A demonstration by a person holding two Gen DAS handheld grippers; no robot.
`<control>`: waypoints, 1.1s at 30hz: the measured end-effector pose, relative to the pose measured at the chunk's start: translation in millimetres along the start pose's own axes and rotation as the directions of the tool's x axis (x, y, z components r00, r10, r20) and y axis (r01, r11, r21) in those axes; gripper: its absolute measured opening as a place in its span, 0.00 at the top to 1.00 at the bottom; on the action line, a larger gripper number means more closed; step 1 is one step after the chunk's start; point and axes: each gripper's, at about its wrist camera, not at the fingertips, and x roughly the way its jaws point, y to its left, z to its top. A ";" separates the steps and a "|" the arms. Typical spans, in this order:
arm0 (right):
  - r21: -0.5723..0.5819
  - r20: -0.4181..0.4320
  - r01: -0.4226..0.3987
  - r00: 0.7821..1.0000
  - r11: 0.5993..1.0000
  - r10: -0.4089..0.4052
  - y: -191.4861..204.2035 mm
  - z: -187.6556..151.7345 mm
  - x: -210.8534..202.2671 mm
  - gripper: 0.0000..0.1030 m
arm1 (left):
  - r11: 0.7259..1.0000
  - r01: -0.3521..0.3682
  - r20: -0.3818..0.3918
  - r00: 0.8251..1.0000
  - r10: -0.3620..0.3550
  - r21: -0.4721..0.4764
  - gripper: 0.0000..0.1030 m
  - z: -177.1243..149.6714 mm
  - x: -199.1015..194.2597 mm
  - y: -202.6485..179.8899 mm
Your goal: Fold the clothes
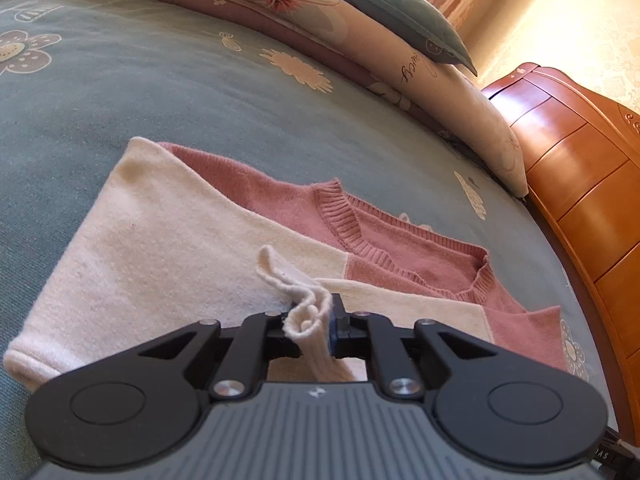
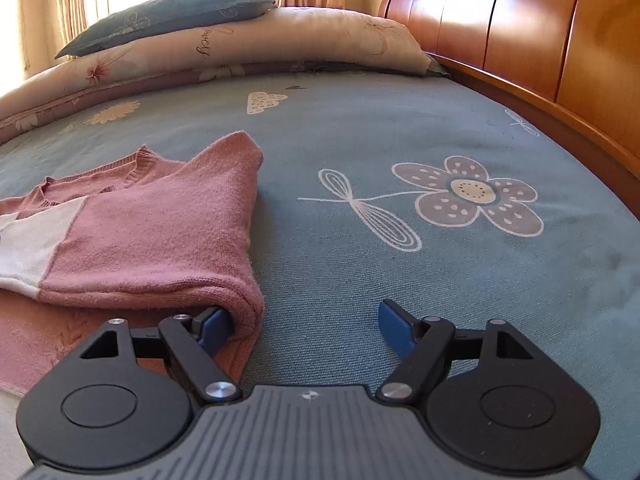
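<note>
A pink and cream knit sweater (image 1: 400,248) lies on the grey-blue flowered bedsheet (image 1: 200,80), with a cream sleeve (image 1: 160,240) folded across its body. My left gripper (image 1: 310,326) is shut on the ribbed cream cuff (image 1: 296,292), which bunches up between the pads just above the sweater. In the right wrist view the sweater (image 2: 160,220) shows its pink sleeve folded over. My right gripper (image 2: 302,312) stands open low over the sheet. Its left finger (image 2: 212,328) touches the rolled pink fold edge, and its right finger is over bare sheet.
A folded floral quilt (image 2: 240,52) with a grey-blue pillow (image 2: 172,8) on top lies along the far side of the bed. A wooden headboard (image 2: 520,20) borders the right side; it also shows in the left wrist view (image 1: 580,168). Curtains hang behind.
</note>
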 end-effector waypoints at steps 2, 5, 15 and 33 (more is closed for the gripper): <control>-0.004 -0.006 0.001 1.000 1.000 -0.001 -2.6 0.5 -0.3 0.19 | 1.000 -0.018 0.005 1.000 0.018 0.022 0.83 -0.2 -5.7 -4.7; -0.032 -0.022 -0.031 0.999 0.999 0.031 -5.1 2.9 -6.6 0.19 | 0.996 -0.032 0.008 0.999 0.032 0.079 0.70 0.3 -19.3 -15.5; -0.157 0.153 -0.220 0.958 0.963 0.243 16.0 31.9 -46.1 0.68 | 0.969 0.011 -0.065 0.998 0.005 0.248 0.46 11.1 -47.8 -72.4; -0.128 0.120 -0.262 0.953 0.957 0.277 9.4 26.5 -9.2 0.77 | 0.953 0.162 -0.099 0.985 -0.140 0.256 0.37 21.0 -18.8 -152.5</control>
